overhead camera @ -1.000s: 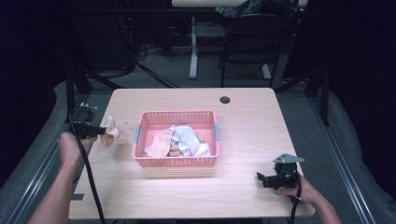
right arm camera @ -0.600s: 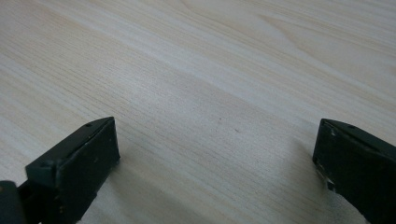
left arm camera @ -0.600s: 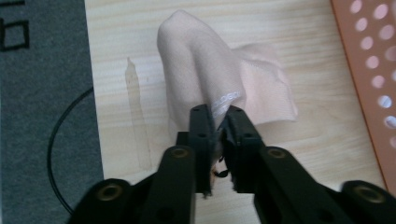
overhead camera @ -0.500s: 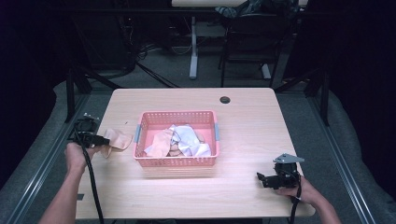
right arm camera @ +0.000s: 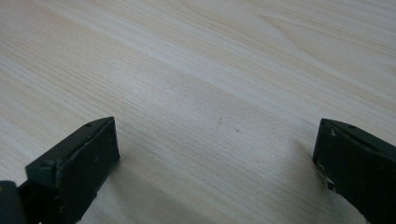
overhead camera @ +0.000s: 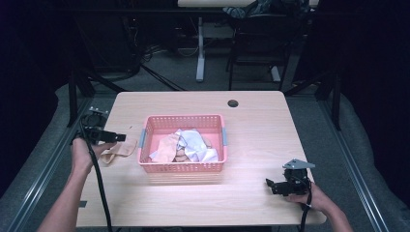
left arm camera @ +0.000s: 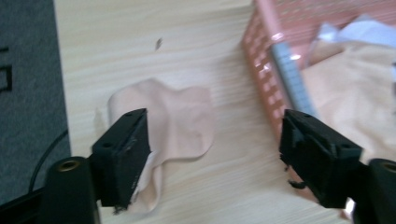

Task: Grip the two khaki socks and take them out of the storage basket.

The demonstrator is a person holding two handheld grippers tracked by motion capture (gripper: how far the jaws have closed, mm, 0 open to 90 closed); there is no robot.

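A beige cloth (overhead camera: 122, 150) (left arm camera: 182, 116) lies flat on the wooden table (overhead camera: 251, 121), just left of the pink basket (overhead camera: 183, 118) (left arm camera: 264, 60). My left gripper (overhead camera: 120, 138) (left arm camera: 215, 135) hovers over the cloth. Its jaws have just been opening and stand wide, with the cloth below them and nothing pressed between the pads. In the basket lie several crumpled white and beige cloths (overhead camera: 191, 145). My right gripper (overhead camera: 267, 183) (right arm camera: 217, 135) rests low at the table's front right. It is open over bare wood, with nothing between its jaws.
A small dark round hole (overhead camera: 233, 103) sits near the table's far edge. Grey floor (left arm camera: 28, 70) borders the table's left edge, close to the cloth. The left gripper's cable (overhead camera: 99, 183) trails back along the forearm.
The left gripper held the beige cloth up beside the basket, then lowered it. The cloth now lies on the table and the jaws have opened off it. The right gripper has not moved.
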